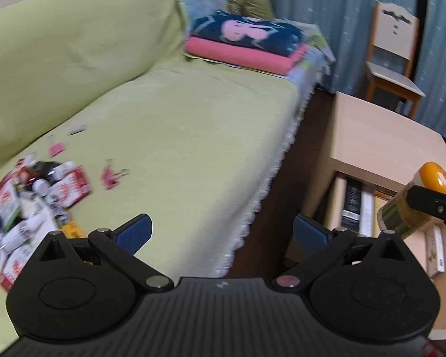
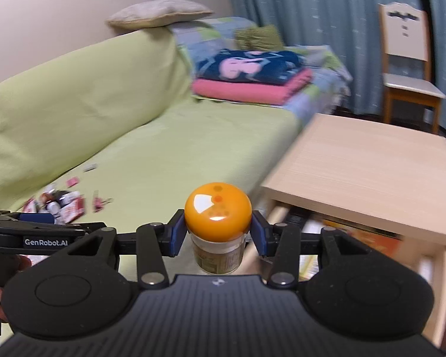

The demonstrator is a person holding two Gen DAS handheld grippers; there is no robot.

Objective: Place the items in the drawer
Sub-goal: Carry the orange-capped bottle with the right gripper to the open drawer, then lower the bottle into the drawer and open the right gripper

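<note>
Clamping an orange-capped bottle [image 2: 217, 232], the right gripper [image 2: 217, 235] neared the open drawer [image 2: 351, 238]; the left gripper [image 1: 221, 233] gaped empty, a pile of items [image 1: 35, 199] unsorted on the sofa [image 1: 175, 136].

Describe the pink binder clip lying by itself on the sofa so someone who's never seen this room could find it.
Start at the green-covered sofa and look to the heap of small packets on its seat. Just beside that heap, toward the sofa's front edge, lies the pink binder clip. Unlike another pink clip nearer the backrest, it lies closer to the front edge.
</note>
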